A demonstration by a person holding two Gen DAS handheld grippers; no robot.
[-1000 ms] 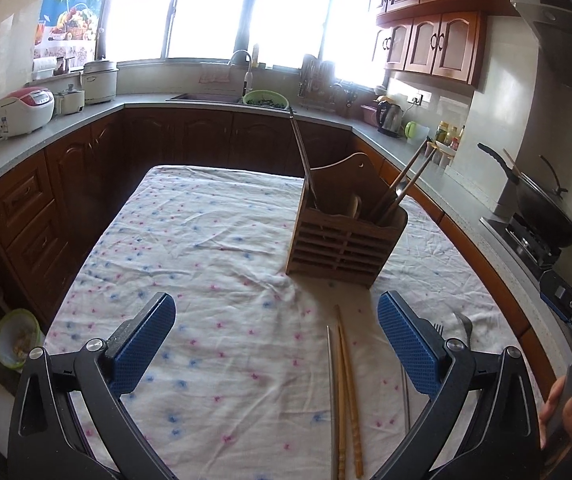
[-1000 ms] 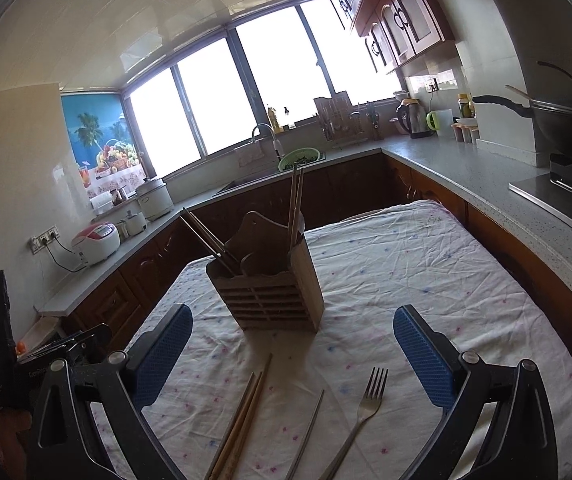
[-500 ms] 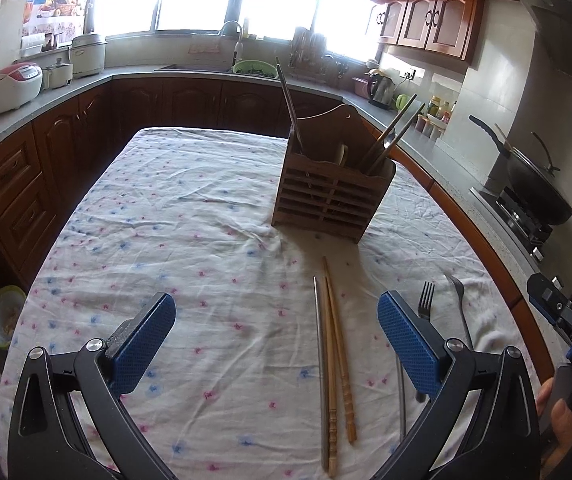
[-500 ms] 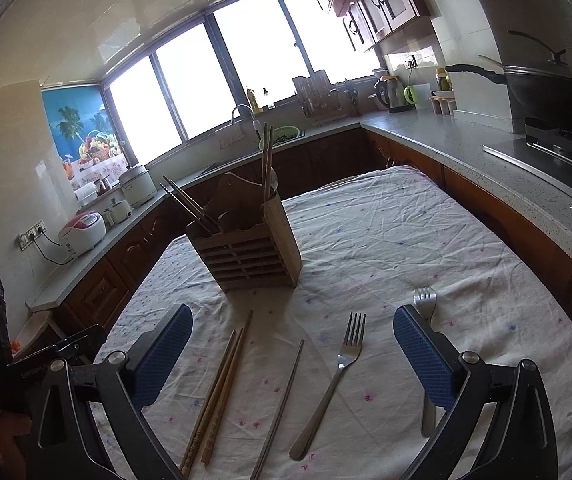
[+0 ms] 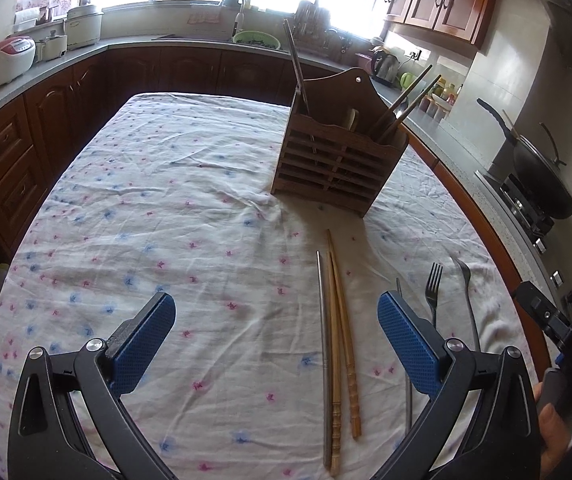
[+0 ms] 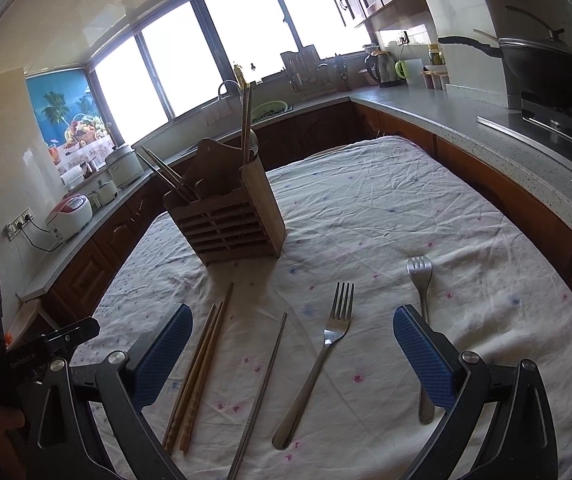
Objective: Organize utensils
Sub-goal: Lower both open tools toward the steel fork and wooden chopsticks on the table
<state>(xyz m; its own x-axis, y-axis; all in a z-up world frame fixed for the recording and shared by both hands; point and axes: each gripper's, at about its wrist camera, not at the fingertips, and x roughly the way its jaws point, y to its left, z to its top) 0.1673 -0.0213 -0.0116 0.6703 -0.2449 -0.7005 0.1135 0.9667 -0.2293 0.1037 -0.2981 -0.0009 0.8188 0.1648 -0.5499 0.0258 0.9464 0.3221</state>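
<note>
Pulled back and tipped down since a second ago: more cloth in both views, holder (image 5: 340,156) higher in frame, both forks now in sight.

Left view: left gripper (image 5: 276,336) spread wide, holding nothing, blue pads (image 5: 142,342) low in frame. Between the pads, right of centre: wooden chopsticks (image 5: 342,344) side by side, steel chopstick (image 5: 324,344) touching their left edge. Second steel chopstick and fork (image 5: 433,292) half hidden behind right pad; second fork (image 5: 468,300) further right. At far right edge, right gripper's body and a hand (image 5: 554,432).

Right view: right gripper (image 6: 288,354) also spread wide, empty. Shown plainly here, unlike the left view: lone steel chopstick (image 6: 264,388) and fork (image 6: 318,360) lying full length between the pads, small fork (image 6: 422,312) partly behind right pad (image 6: 422,356), wooden chopsticks (image 6: 198,372) just beside left pad. Second steel chopstick beside the wooden pair not made out here. Holder (image 6: 226,212) upper centre, upright on cloth (image 6: 386,208), chopsticks standing in its end compartments, well apart from both tongs.
</note>
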